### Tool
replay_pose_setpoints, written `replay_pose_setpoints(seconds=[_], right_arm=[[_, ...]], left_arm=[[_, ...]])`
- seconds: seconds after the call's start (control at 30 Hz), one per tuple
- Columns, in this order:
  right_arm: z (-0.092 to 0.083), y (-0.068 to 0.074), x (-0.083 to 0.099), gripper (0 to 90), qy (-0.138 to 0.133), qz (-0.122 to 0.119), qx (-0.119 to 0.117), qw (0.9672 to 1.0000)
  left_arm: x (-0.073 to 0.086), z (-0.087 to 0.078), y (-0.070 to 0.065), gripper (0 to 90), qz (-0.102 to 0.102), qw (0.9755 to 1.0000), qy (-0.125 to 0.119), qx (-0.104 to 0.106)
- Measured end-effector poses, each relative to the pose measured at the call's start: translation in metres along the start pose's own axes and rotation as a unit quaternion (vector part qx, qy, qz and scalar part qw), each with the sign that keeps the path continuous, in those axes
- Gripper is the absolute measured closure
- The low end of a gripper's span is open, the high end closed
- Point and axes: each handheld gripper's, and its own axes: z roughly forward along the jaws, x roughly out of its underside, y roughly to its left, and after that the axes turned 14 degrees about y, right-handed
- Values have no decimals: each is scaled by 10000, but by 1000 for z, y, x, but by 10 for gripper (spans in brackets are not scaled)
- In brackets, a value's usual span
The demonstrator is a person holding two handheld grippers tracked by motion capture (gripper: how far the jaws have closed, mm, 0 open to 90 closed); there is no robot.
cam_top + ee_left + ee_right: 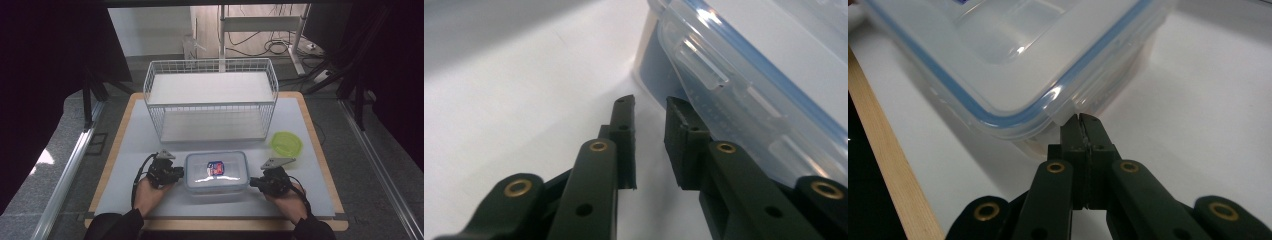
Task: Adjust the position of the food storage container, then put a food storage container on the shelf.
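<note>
Gripper fingers (676,135) flanking clear container (216,171), one each end.

container (216,172): clear, blue-rimmed lid, red-blue label | bowl (286,143): yellow-green | wire basket (210,100): white | mat (310,150): white | jaws: black

a white table in a dim room

a white mat (310,150) covers a wood-edged table (320,150). grey speckled floor (55,170) lies around it, with metal rails (65,170) at either side. black curtains (45,60) hang left and right. beyond stand a pale wall (150,30), a white stand (260,22) and loose cables (275,47).
</note>
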Motion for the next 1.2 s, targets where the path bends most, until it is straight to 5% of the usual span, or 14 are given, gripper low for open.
replay_pose_setpoints(seconds=[0.17, 0.27, 0.4, 0.5, 0.53, 0.6, 0.8, 0.97, 1.2], right_arm=[[3, 2, -2, 898, 21, -53, 33, 10000], [3, -1, -2, 882, 13, -48, -28, 10000], [-3, -5, 1, 802, -37, -122, 309, 9994], [-7, -10, 3, 719, -129, -87, 328, 9993], [-9, -14, 5, 593, -191, -136, 349, 9991], [-10, -17, 6, 493, -240, -137, 377, 9989], [-10, -22, 5, 254, -268, -173, 373, 9988], [-13, -25, 4, 173, -315, -88, 362, 9988], [-20, -21, -10, 57, -425, 15, 78, 9991]], left_arm=[[-12, 2, 7, 766, -11, 10000, -64, -24], [-9, 1, 10, 702, 9, 10000, -27, -72], [2, -16, 16, 585, -86, 9996, -278, 8], [15, -32, 19, 450, 1, 9991, -432, 40], [22, -34, 18, 380, 111, 9985, -531, 26], [29, -33, 17, 270, 256, 9985, -481, -41], [29, -31, 15, 80, 481, 9970, -603, -81], [29, -29, 16, 23, 656, 9956, -662, 14], [3, -36, 5, 21, 762, 9923, -771, 601]])
